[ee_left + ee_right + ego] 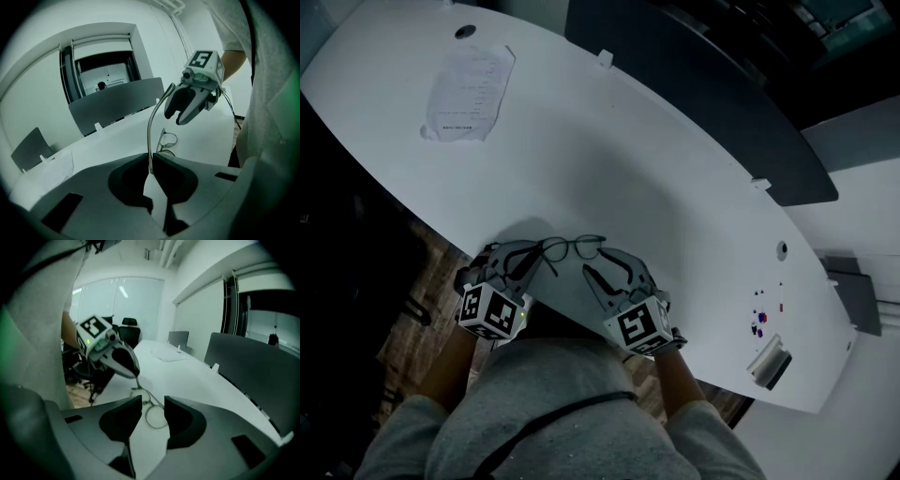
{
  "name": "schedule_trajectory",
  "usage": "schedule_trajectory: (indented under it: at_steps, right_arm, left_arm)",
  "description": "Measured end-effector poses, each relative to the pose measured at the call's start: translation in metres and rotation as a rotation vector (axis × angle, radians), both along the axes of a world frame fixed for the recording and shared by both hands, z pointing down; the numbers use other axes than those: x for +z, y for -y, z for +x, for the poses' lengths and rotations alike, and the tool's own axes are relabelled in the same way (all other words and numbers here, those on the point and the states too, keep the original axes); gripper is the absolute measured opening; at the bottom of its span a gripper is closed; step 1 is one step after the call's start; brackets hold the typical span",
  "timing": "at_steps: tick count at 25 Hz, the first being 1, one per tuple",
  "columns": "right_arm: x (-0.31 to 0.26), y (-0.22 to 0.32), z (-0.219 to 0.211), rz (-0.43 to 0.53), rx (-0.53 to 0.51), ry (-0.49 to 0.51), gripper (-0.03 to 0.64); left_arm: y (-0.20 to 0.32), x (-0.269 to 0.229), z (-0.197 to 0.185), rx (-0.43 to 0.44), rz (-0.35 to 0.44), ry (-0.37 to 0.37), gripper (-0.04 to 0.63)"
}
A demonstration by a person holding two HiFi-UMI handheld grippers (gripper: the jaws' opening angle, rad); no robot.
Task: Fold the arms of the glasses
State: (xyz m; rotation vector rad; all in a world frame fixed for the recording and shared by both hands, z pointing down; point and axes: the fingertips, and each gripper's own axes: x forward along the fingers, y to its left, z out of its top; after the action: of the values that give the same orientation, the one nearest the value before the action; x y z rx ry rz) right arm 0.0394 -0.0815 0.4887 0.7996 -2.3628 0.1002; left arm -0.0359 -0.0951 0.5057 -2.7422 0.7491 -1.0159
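Observation:
Thin dark-framed glasses [574,247] lie lenses-down-front at the near edge of the white table [656,178]. My left gripper [532,253] is shut on one arm of the glasses. In the left gripper view that arm [151,126] rises from between the jaws, with the lenses [167,139] beyond. My right gripper [598,270] hangs just right of the frame, open and holding nothing. In the right gripper view the lenses [156,417] show through the gap between its jaws, apart from both pads, and the left gripper [123,359] hangs behind them.
A crumpled sheet of paper [469,94] lies at the far left of the table. A small white and black block [769,361] and some coloured specks [759,321] sit at the right end. A dark grey partition [694,84] runs along the far edge. My body is against the near edge.

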Motion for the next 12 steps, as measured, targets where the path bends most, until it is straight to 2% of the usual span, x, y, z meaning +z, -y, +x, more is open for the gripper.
schedule_trajectory:
  at_steps: [2, 4, 7, 12]
  right_arm:
    - [-0.027, -0.006, -0.018, -0.004, -0.025, 0.129, 0.143]
    - [-0.053, -0.010, -0.036, 0.008, -0.076, 0.211, 0.143]
    - [-0.075, -0.013, -0.055, 0.014, -0.112, 0.250, 0.143]
    - [-0.085, -0.023, -0.074, 0.003, -0.172, 0.251, 0.143]
  left_arm:
    - [0.001, 0.000, 0.000, 0.004, 0.001, 0.013, 0.038]
    - [0.002, 0.000, 0.001, 0.010, -0.001, 0.026, 0.037]
    - [0.003, 0.001, 0.001, 0.014, -0.008, 0.048, 0.037]
    - [0.004, 0.002, 0.000, 0.019, -0.019, 0.070, 0.037]
